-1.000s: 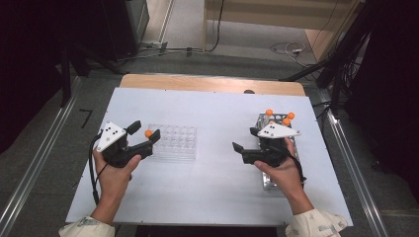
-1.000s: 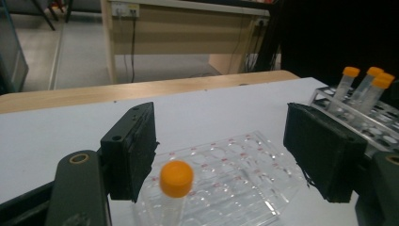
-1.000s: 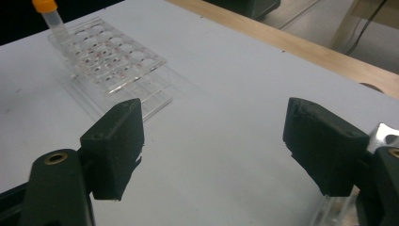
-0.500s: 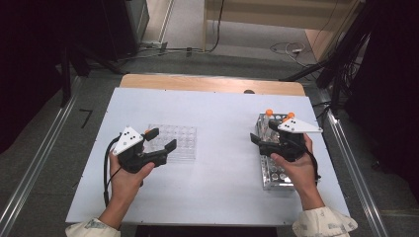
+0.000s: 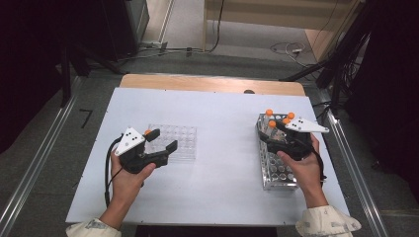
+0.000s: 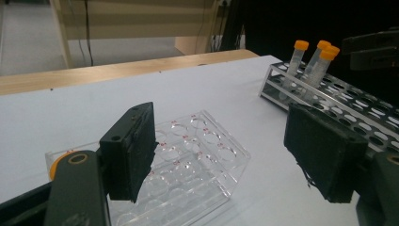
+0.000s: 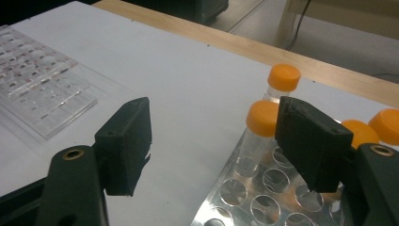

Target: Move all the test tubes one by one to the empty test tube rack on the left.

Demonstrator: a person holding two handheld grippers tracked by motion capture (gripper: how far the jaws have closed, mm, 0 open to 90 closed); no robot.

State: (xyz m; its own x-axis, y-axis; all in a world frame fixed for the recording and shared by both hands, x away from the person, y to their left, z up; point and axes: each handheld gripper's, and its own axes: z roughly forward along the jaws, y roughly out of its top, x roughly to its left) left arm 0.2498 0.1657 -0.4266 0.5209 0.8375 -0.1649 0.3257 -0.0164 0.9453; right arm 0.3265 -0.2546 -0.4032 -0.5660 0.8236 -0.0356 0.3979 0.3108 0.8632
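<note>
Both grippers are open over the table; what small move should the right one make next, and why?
Probably ease the right gripper forward and toward its right jaw, to bracket the nearest orange-capped clear tube. Its jaws stand open, and that tube stands upright in the metal rack beside the right jaw rather than between the two.

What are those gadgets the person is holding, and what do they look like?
They are two hand-held grippers. The left gripper and the right gripper each have a chunky black body, two flat black fingers and a pale grey three-cornered plate on top. A black cable loops from the left one. The person wears light-coloured sleeves.
</note>
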